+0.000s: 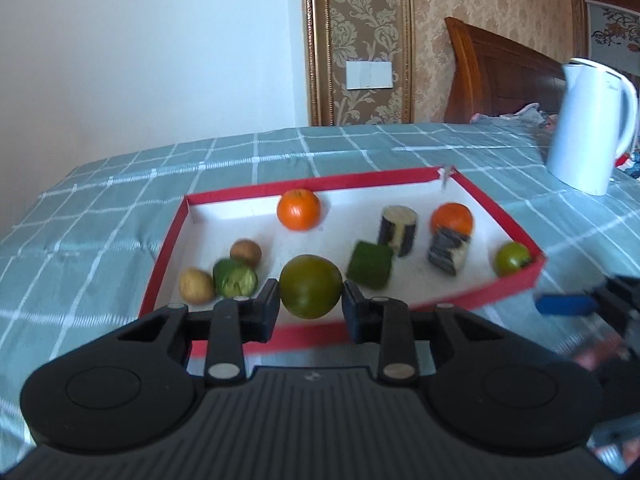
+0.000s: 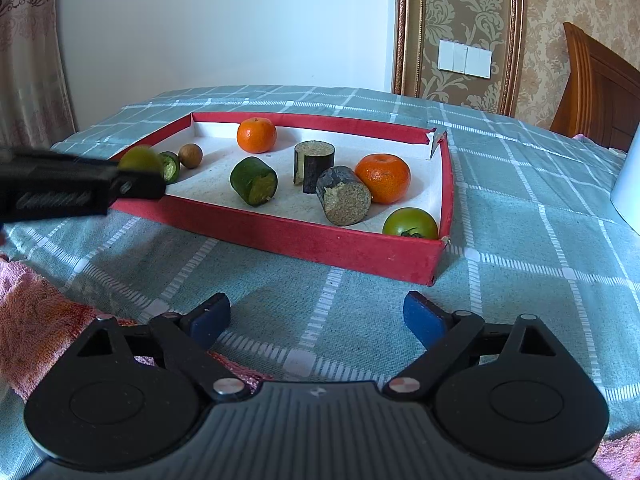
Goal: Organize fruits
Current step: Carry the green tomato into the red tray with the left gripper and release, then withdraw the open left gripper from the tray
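Observation:
A red-rimmed tray (image 1: pixel 320 184) with a white floor lies on the checked cloth. My left gripper (image 1: pixel 310 300) is shut on a round green fruit (image 1: pixel 310 286), held just above the tray's near edge. In the right wrist view that gripper (image 2: pixel 140 184) comes in from the left with the green fruit (image 2: pixel 138 158). Inside the tray (image 2: pixel 320 240) lie two oranges (image 2: pixel 256 135) (image 2: pixel 383 178), a green tomato (image 2: pixel 410 223), cucumber pieces (image 2: pixel 253 181), dark eggplant pieces (image 2: pixel 344 196) and a small brown fruit (image 2: pixel 190 155). My right gripper (image 2: pixel 316 312) stands open over the cloth, with nothing between its fingers.
A white kettle (image 1: pixel 588 128) stands right of the tray. A pink towel (image 2: pixel 32 320) lies at the near left. A potato (image 1: pixel 196 285) sits in the tray's left corner. A wooden headboard (image 1: pixel 500 72) and the wall rise behind the table.

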The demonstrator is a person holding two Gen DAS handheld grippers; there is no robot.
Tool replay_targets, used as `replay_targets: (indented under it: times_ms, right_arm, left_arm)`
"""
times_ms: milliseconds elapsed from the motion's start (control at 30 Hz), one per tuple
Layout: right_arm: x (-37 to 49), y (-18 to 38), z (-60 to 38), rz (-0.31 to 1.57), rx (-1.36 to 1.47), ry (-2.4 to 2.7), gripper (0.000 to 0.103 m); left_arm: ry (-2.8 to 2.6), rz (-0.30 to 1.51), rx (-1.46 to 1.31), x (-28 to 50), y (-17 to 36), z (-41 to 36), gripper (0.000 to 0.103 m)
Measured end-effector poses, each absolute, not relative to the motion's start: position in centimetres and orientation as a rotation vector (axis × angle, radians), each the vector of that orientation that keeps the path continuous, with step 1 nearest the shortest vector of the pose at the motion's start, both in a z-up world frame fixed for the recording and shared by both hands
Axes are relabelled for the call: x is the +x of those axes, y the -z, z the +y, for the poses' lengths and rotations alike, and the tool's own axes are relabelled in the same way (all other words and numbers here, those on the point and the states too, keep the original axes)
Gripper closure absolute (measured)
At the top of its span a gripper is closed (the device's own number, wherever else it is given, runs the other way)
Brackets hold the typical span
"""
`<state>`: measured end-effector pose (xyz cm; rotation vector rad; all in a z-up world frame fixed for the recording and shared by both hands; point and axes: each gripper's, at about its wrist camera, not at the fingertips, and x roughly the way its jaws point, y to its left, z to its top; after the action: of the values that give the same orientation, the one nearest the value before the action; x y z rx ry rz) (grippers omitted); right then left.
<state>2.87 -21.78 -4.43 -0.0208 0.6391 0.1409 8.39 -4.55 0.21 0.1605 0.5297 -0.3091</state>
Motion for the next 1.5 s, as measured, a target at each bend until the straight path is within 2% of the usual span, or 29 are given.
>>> replay_targets:
  times_ms: [567, 933, 1233, 1300, 1433, 1500]
  right_arm:
    - [3.1, 4.6, -21.6, 0.643, -0.023, -0.145, 0.005]
    - [3.1, 4.6, -21.5, 0.644, -0.023, -0.145, 0.004]
    - [3.1, 4.6, -21.5, 0.644, -0.023, -0.146, 0.003]
    - [3.1, 4.6, -21.5, 0.644, -0.023, -0.146, 0.003]
    - [3.1, 4.6, -21.5, 0.644, -0.023, -0.146, 0.003]
    - [3.1, 4.6, -21.5, 0.644, -0.023, -0.146, 0.003]
  left_arm:
    - [0.231, 0.611, 0.131, 17.0, 2.1, -6.4, 0.073]
    - [0.236, 0.608, 0.140, 17.4, 2.6, -6.5, 0.070]
    - [0.234, 0.610, 0.150, 15.9, 2.1, -6.3, 0.045]
    - [0.235, 0.606, 0.154, 15.5, 1.8, -6.1, 0.035]
    - [0.211, 0.569, 0.169, 14.6, 1.1, -5.8, 0.025]
    - [0.206, 0.552, 0.176, 14.2, 0.7, -5.6, 0.024]
